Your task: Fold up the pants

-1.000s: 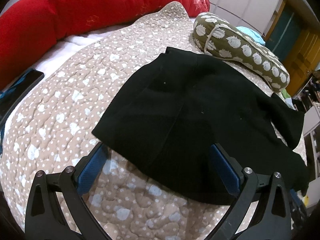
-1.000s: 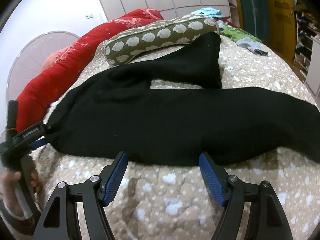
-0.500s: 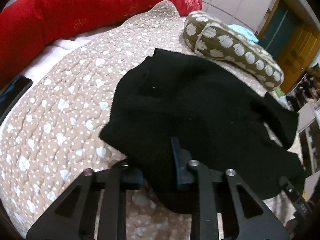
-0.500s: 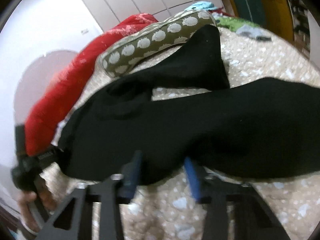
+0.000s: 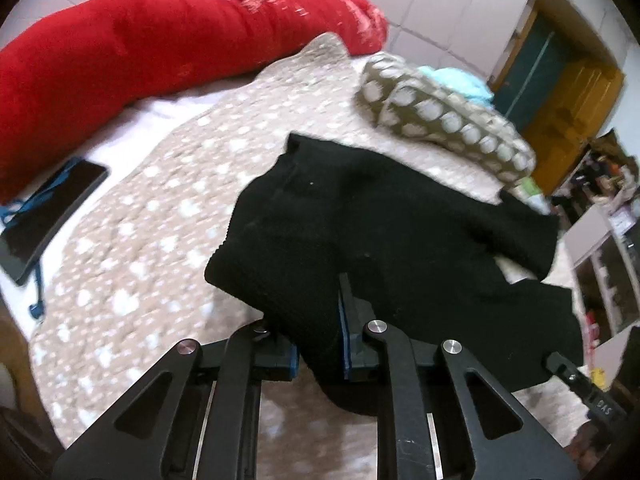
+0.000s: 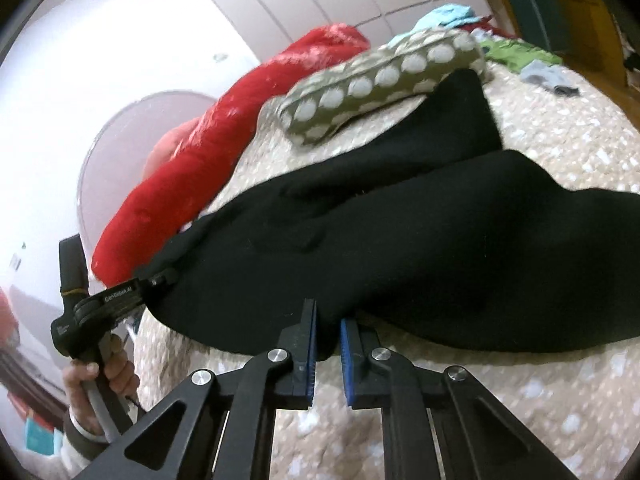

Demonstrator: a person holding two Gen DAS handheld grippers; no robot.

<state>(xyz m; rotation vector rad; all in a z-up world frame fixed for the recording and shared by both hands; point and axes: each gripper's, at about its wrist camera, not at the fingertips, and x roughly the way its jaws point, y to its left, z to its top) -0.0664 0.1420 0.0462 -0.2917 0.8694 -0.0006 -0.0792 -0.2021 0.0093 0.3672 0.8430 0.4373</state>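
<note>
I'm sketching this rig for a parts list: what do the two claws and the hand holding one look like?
Both the left claw and right claw are black, with angular arms with triangular cut-outs, silver round pivot pins and blue pads. In the right wrist view, the left claw's body carries small white lettering; a bare hand with a pale cuff grips its handle.

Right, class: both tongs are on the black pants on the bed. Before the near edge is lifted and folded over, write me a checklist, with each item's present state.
1. Left tongs shut on the black pants near the waist: ok.
2. Right tongs shut on the near leg's edge: ok.
3. Near edge raised off the quilt: ok.
4. Far leg flat: not ok, it runs up against the spotted bolster pillow.
5. Phone lies apart from the pants: ok.
6. How much cloth each pair holds: cannot tell.
</note>
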